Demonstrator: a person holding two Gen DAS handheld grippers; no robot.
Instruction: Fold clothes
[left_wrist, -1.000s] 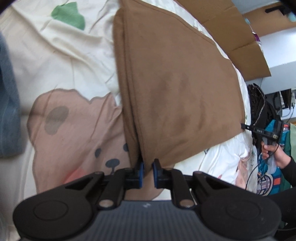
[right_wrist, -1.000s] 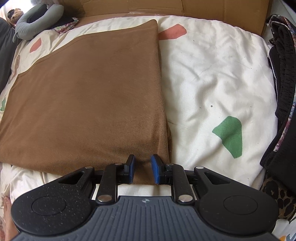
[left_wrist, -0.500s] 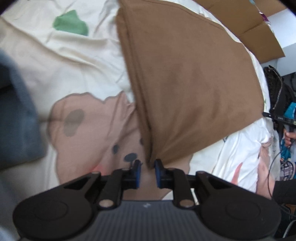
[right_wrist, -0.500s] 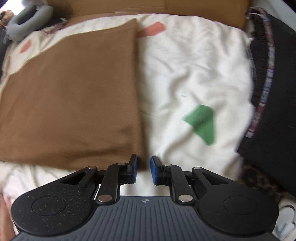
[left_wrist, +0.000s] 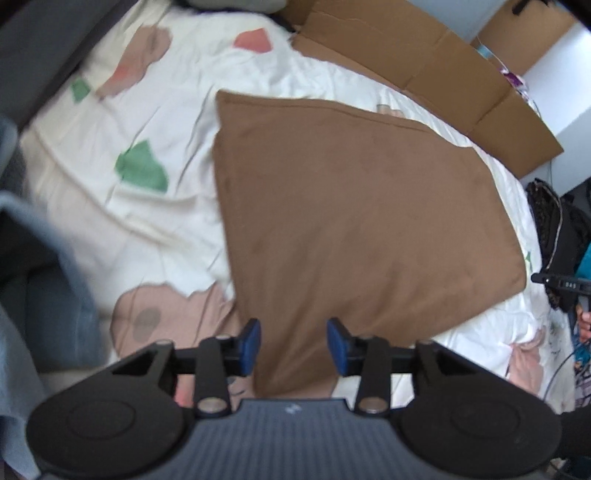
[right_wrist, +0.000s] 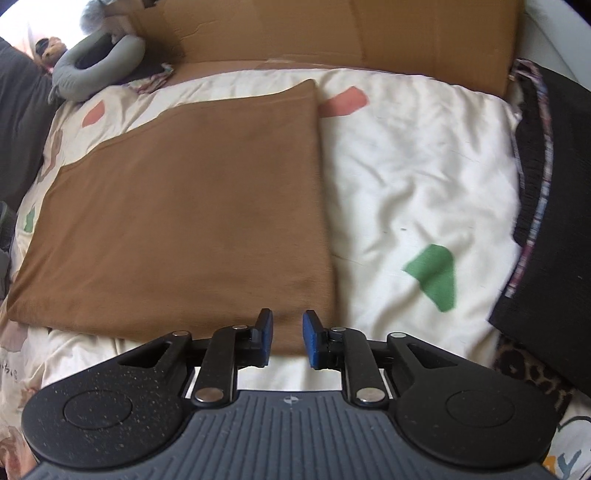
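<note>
In the left wrist view, the left gripper (left_wrist: 293, 345) was seen with jaws just opened wide above the near corner of the folded brown cloth (left_wrist: 354, 221) on the bedsheet (left_wrist: 177, 206). In the right wrist view, the right gripper (right_wrist: 287, 339) was found narrowly parted, having just opened slightly, nothing pinched; the released corner could be snagged and the fold undone

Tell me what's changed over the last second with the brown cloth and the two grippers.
The left gripper let go of the brown cloth's corner; its jaws have just been opening, and it lifted away. The right gripper, already empty, opened slightly more. The cloth stayed folded flat on the bedspread.
</note>
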